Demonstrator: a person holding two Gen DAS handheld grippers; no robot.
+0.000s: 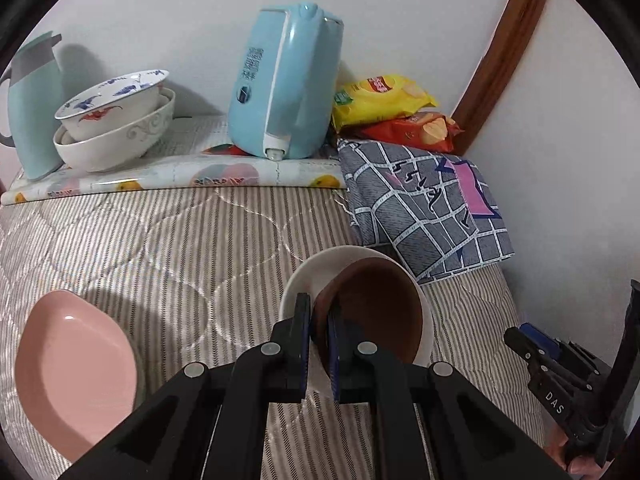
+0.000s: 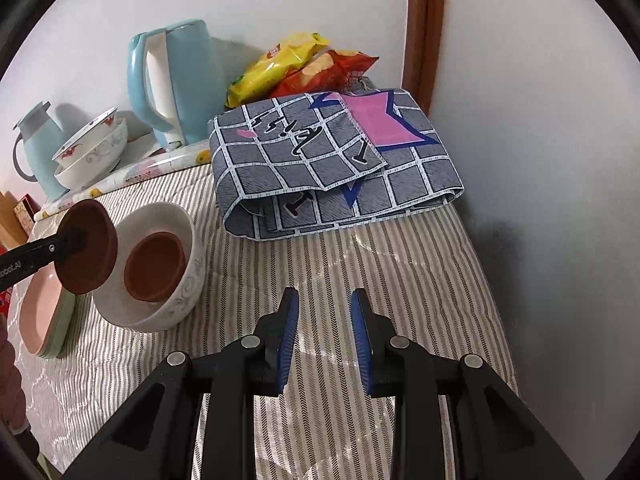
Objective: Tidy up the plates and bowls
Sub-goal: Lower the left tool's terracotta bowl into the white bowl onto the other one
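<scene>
Left tongs (image 1: pixel 319 332) clamped on the rim of a small brown bowl (image 1: pixel 376 312), blue pads pressed to either side of its wall, bowl held tilted in the air just above and beside the white bowl (image 1: pixel 304 276). From the right wrist view, same brown bowl (image 2: pixel 86 246) seen at the end of the left tongs (image 2: pixel 74 240), overlapping the near rim of the white patterned bowl (image 2: pixel 188 280) but not settled inside; contact between the two not clear. Inside that white bowl, a second brown bowl (image 2: pixel 156 266) nested, leaning to one side. White bowl resting on the striped quilted bed cover (image 2: pixel 360 264). Just left of it, a pink plate (image 2: pixel 38 312) stacked on a pale green plate (image 2: pixel 64 320); in the left wrist view only the pink plate (image 1: pixel 74 372) showing. Right tongs (image 2: pixel 325 332) parted with a clear gap between the blue pads, holding nothing, hovering over bare striped cover well apart from the bowls. Farther back, on a fruit-printed cloth (image 1: pixel 172 172), a flower-painted bowl (image 1: pixel 114 100) sitting tilted inside a larger white bowl (image 1: pixel 116 140), between a pale blue flask (image 1: pixel 32 108) and a light blue kettle (image 1: pixel 286 80). Right of the kettle, a yellow snack bag (image 1: pixel 380 98) atop a red one (image 1: pixel 416 128), and a folded grey checked cloth (image 2: pixel 332 160) near the wall.
</scene>
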